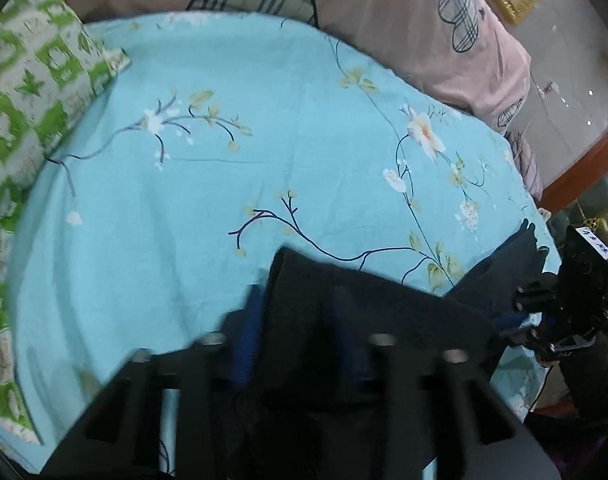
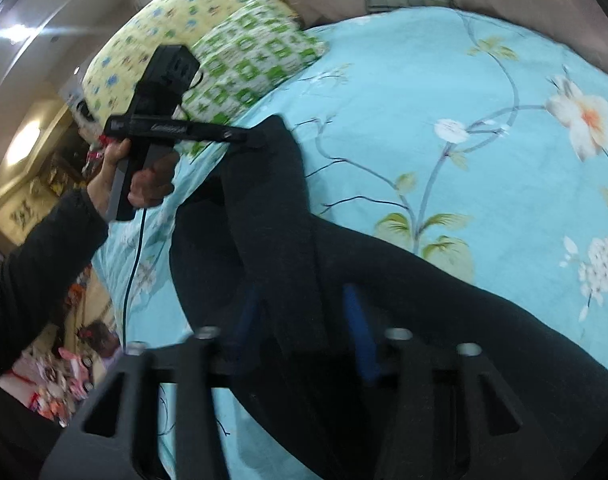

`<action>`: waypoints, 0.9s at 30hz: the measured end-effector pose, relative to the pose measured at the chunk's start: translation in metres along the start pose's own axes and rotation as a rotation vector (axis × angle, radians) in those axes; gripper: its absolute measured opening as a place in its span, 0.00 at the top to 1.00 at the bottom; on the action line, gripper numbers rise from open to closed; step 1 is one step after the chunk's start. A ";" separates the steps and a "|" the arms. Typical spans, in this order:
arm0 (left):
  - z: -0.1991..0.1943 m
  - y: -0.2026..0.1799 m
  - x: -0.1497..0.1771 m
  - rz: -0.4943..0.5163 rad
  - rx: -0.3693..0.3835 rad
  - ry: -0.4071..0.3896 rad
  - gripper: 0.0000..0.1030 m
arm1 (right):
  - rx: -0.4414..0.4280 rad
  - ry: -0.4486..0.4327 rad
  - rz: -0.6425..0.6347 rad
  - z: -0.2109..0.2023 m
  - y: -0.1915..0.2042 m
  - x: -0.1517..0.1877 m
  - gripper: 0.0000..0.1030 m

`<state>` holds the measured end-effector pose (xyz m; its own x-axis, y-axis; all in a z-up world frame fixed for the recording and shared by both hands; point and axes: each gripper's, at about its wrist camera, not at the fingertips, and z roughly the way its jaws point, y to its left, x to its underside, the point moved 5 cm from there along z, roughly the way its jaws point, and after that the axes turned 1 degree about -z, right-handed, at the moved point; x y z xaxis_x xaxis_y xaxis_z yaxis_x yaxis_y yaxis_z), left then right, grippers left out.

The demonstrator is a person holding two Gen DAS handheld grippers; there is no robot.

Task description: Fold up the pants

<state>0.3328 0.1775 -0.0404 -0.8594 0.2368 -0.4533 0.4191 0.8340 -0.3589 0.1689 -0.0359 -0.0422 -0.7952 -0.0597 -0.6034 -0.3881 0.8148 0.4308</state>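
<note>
Dark pants lie over a light blue floral bedsheet. In the left wrist view my left gripper is shut on a corner of the pants and holds it lifted above the sheet. In the right wrist view my right gripper is shut on another part of the pants, which stretch away toward the left gripper held in a hand at the upper left. The right gripper also shows at the right edge of the left wrist view, gripping dark cloth there.
A green patterned pillow and a yellow pillow lie at the head of the bed. A pink blanket lies along the far side. The bed edge drops off at the right. A cable hangs from the left gripper.
</note>
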 end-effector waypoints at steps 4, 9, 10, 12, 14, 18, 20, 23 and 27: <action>-0.024 -0.010 0.009 0.048 -0.022 -0.063 0.90 | 0.048 -0.014 -0.078 -0.002 0.019 0.002 0.94; -0.059 -0.023 0.029 0.065 -0.035 -0.152 0.94 | 0.054 -0.069 -0.140 -0.021 0.043 0.004 0.94; -0.066 -0.026 0.034 0.065 -0.038 -0.171 0.94 | 0.062 -0.078 -0.155 -0.025 0.049 0.005 0.94; -0.079 -0.032 0.045 0.061 -0.033 -0.210 0.94 | 0.076 -0.084 -0.182 -0.029 0.057 0.009 0.94; -0.089 -0.035 0.058 0.045 -0.030 -0.244 0.95 | 0.083 -0.079 -0.214 -0.029 0.066 0.017 0.94; -0.101 -0.036 0.087 0.000 -0.022 -0.299 0.95 | 0.081 -0.054 -0.227 -0.022 0.072 0.031 0.94; -0.103 -0.034 0.103 -0.032 -0.013 -0.315 0.95 | 0.072 -0.047 -0.225 -0.017 0.073 0.039 0.94; -0.100 -0.027 0.123 -0.084 -0.008 -0.323 0.95 | 0.071 -0.029 -0.212 -0.011 0.072 0.050 0.94; -0.095 -0.015 0.141 -0.149 -0.001 -0.334 0.94 | 0.081 -0.003 -0.212 -0.002 0.074 0.056 0.94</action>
<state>0.1778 0.2450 -0.0214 -0.7681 -0.0634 -0.6372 0.2958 0.8475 -0.4408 0.0943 0.0205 -0.0431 -0.6980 -0.2330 -0.6771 -0.5076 0.8280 0.2383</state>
